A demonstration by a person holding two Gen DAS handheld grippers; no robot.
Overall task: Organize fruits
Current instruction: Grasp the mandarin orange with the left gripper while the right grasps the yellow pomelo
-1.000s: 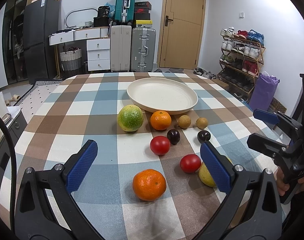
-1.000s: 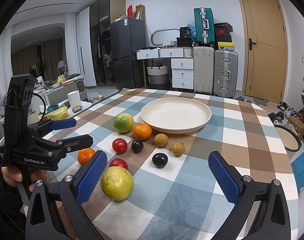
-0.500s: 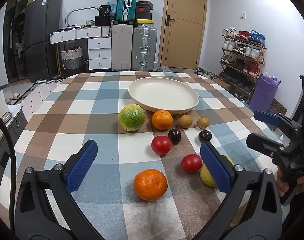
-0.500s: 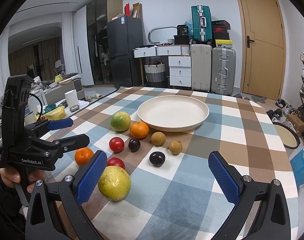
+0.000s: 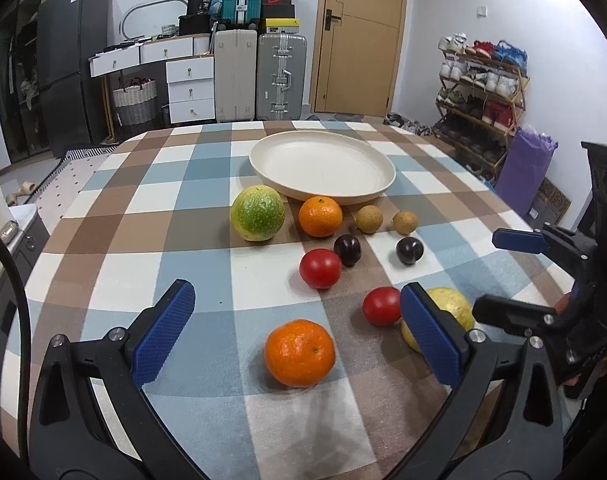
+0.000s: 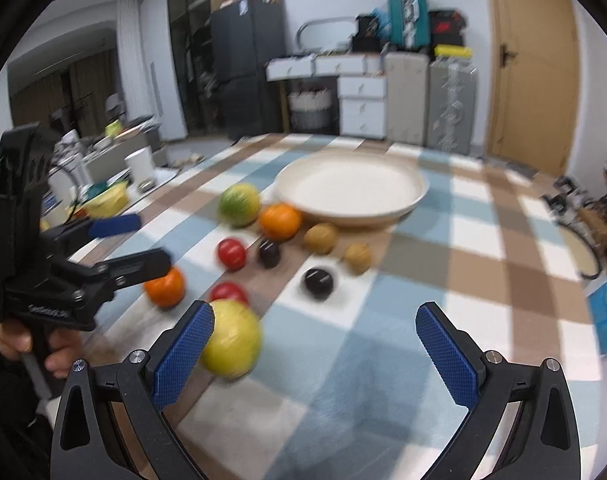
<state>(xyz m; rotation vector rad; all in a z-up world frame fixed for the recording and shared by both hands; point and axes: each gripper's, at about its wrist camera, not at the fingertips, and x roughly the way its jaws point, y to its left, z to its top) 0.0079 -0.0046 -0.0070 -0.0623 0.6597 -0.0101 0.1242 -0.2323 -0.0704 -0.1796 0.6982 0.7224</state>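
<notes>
- Since both tongs are spread wide and empty, you have a free choice of first fruit; nothing is gripped by the left gripper [image 5: 299,330] or the right gripper [image 6: 315,354].
- Straight ahead of your left tongs, just beyond the blue pads and centred between them, sits the near orange [image 5: 299,353]. I judge it the easiest pick: push forward and down until the pads straddle its widest part, then close gently, because round fruit rolls away from a glancing touch.
- Beside the right pad of your left tongs lies the yellow fruit [image 5: 451,306], partly hidden behind it; a red tomato [image 5: 381,305] is just to its left. Keep that pad from knocking either one as you advance.
- Seen from your right tongs, that same yellow fruit [image 6: 231,338] sits against the inner face of the left pad, off-centre. Shift those tongs leftward before closing, or the pad will only shove it.
- Your right view is smeared with motion blur, so slow down and steady it before committing.
- Well ahead of both tongs, past all the fruit, waits the empty plate [image 5: 263,160]. Carry over the far cluster rather than through it, and lower fully before releasing.
</notes>
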